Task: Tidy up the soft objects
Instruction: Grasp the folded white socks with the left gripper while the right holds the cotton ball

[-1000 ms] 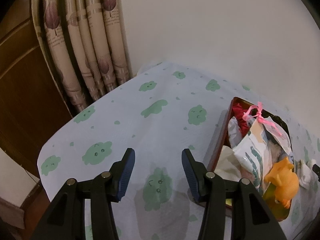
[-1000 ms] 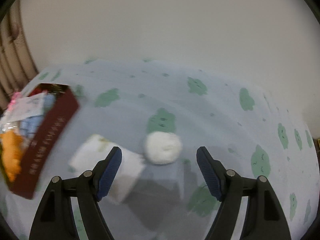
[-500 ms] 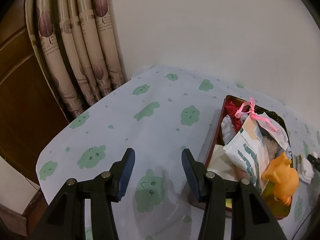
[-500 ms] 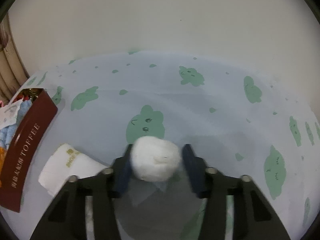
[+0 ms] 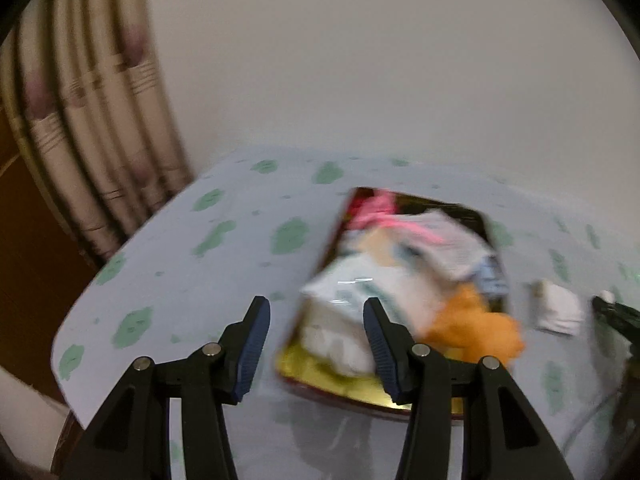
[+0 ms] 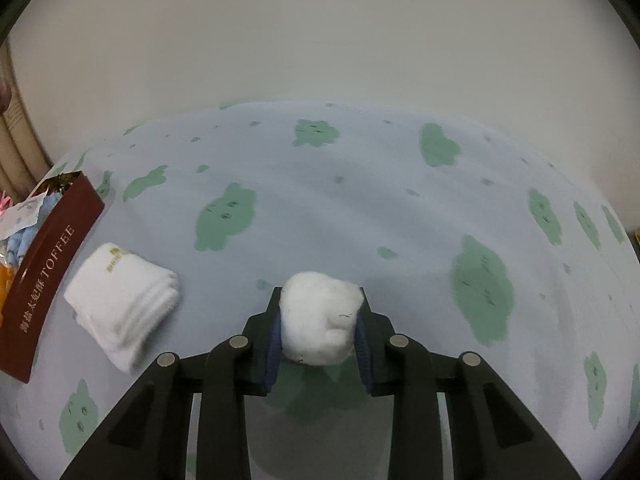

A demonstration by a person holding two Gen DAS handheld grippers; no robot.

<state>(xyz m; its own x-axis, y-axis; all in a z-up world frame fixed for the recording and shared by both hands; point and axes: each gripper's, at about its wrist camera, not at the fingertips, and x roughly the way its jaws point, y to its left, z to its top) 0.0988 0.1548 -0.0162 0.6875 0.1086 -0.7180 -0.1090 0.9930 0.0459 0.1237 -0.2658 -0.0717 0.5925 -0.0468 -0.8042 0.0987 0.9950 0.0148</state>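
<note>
My right gripper (image 6: 319,301) is shut on a white cotton ball (image 6: 320,322), held just above the blue cloth with green blobs; its jaws are still squeezing in and the pads press both sides. A folded white towel (image 6: 122,302) lies left of it, beside the maroon toffee box (image 6: 48,268). In the blurred left wrist view, my left gripper (image 5: 315,308) is open and holds nothing, hovering over the near left corner of the box (image 5: 330,240). The box holds a white packet (image 5: 352,300), an orange plush (image 5: 476,328) and pink ribbon (image 5: 384,216). The towel (image 5: 558,312) lies right of the box.
A patterned curtain (image 5: 92,128) hangs at the left, next to brown wood panelling (image 5: 24,264). The table's rounded left edge (image 5: 80,304) drops off near my left gripper. A plain white wall (image 6: 320,40) runs behind the table. Bare cloth (image 6: 400,200) stretches beyond the ball.
My right gripper came forward around the ball, shut on it, and now holds it further right of the box. The left gripper swung right toward the box, staying open.
</note>
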